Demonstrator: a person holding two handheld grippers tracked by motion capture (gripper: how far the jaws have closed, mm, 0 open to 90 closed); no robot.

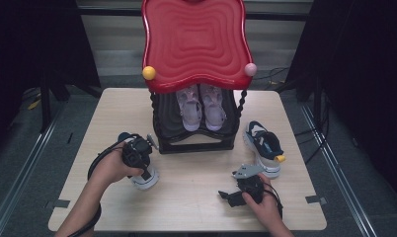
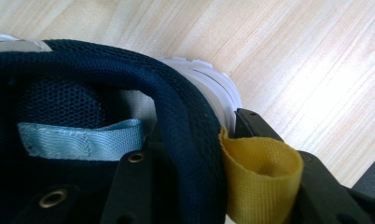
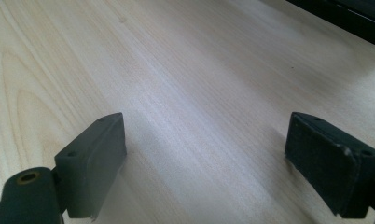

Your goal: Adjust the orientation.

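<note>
A navy mesh shoe (image 1: 146, 180) with a white sole stands on the table's left half, under my left gripper (image 1: 138, 157). In the left gripper view my left gripper (image 2: 195, 140) clamps the heel collar of that shoe (image 2: 83, 65): one jaw sits inside the shoe, the other outside behind the yellow pull loop (image 2: 260, 177). Its mate, a second navy shoe (image 1: 263, 146), rests at the right beside the rack. My right gripper (image 1: 228, 196) lies low near the front edge, and in its own view the right gripper (image 3: 204, 144) stands open over bare wood.
A black shoe rack (image 1: 196, 140) with a red wavy top (image 1: 196, 44) stands at the table's back middle. A pair of pale sandals (image 1: 201, 111) sits on its lower shelf. Light wooden table (image 1: 196, 207); dark curtains at both sides.
</note>
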